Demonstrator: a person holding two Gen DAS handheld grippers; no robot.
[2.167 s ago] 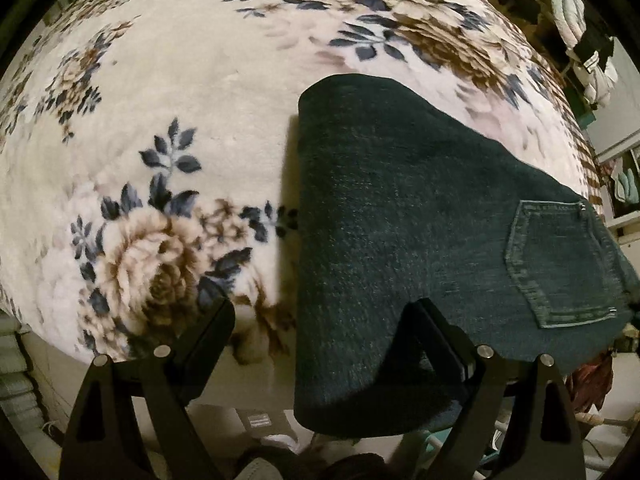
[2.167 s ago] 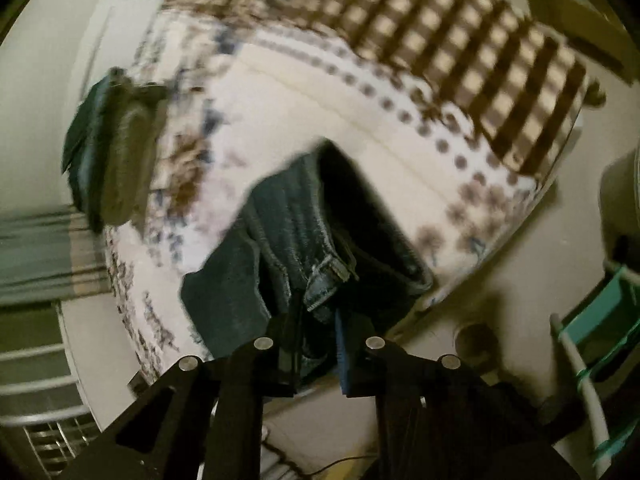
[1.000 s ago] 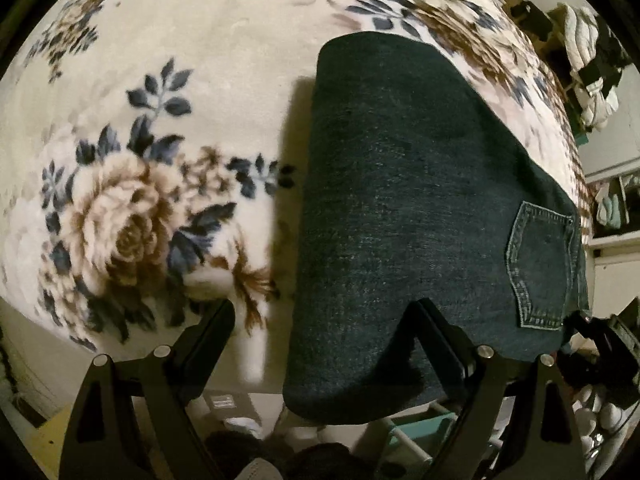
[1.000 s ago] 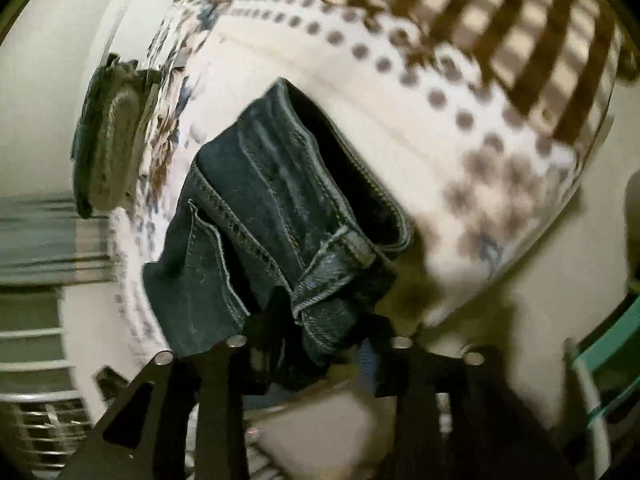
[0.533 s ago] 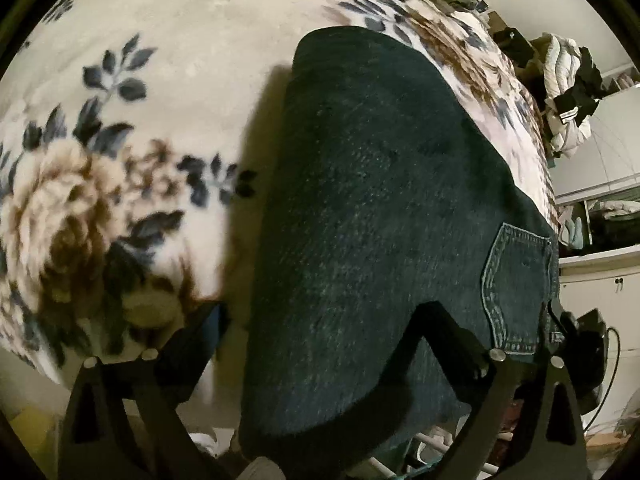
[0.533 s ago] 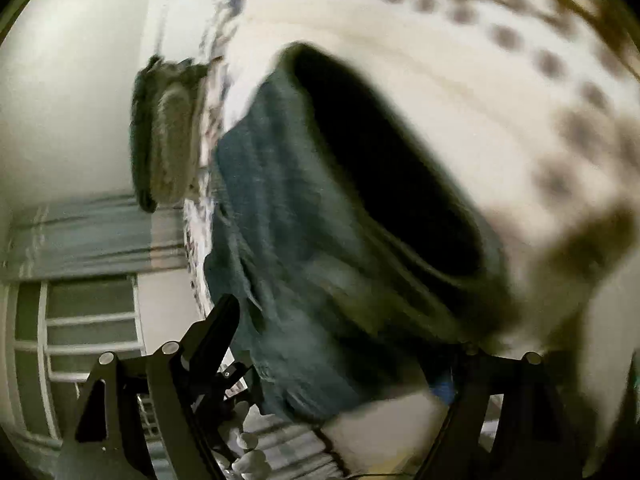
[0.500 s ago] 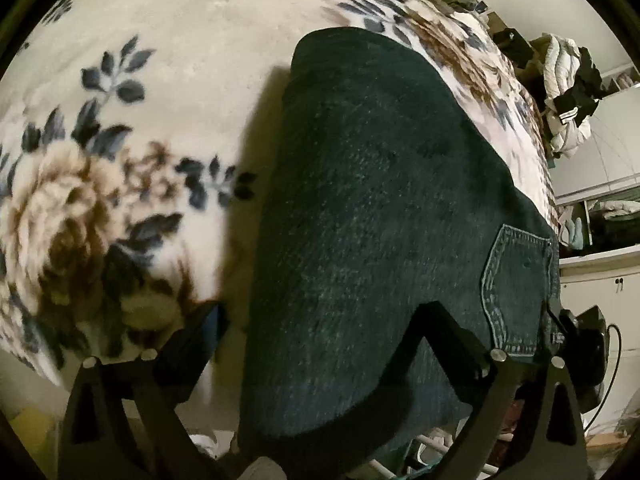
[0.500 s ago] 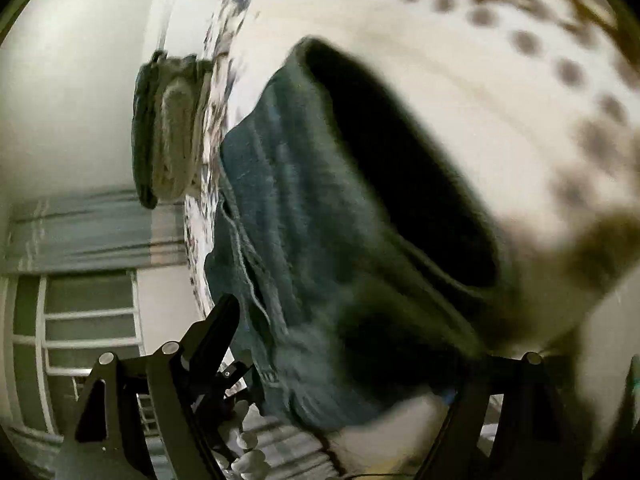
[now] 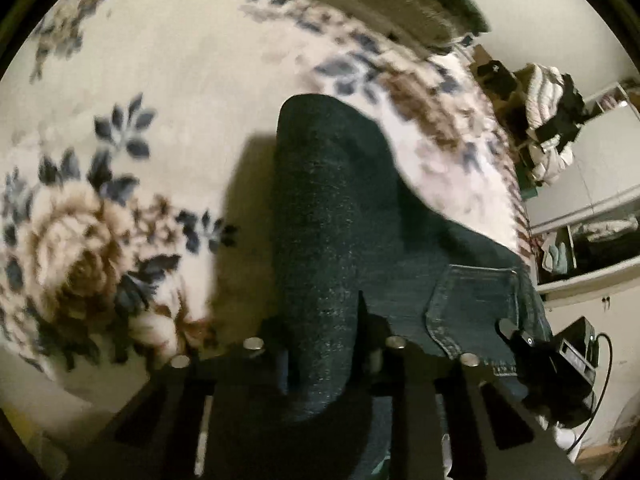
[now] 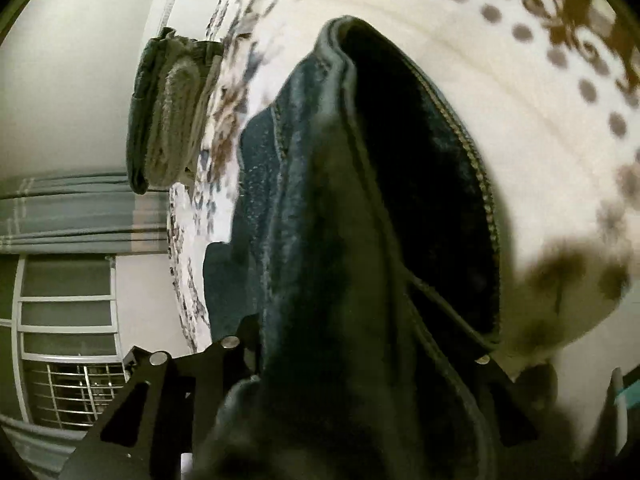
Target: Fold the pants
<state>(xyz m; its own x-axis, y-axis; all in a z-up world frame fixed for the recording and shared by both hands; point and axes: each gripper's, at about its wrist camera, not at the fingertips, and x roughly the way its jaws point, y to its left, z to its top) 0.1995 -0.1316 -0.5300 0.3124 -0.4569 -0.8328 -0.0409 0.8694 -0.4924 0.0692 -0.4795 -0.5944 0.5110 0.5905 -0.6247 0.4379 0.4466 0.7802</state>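
Dark blue denim pants [image 9: 344, 216] lie folded on a floral blanket [image 9: 120, 120], back pocket [image 9: 472, 304] to the right. My left gripper [image 9: 320, 340] is shut on the near folded edge, and the cloth bunches into a raised ridge between the fingers. In the right wrist view the waistband end of the pants [image 10: 360, 208] fills the frame, its opening gaping dark. My right gripper [image 10: 360, 356] has its fingers on either side of that thick bundle and is shut on it. The right gripper body shows in the left wrist view [image 9: 536, 348] beside the pocket.
The bed's near edge runs just below both grippers. A folded grey-green pile [image 10: 168, 112] lies at the blanket's far end. Shelves with clothes [image 9: 552, 120] stand to the right. A window with curtains [image 10: 68, 280] is on the left.
My left gripper was open around the folded edge and has shut on it, lifting it into a ridge. My right gripper's jaws have narrowed onto the waistband bundle.
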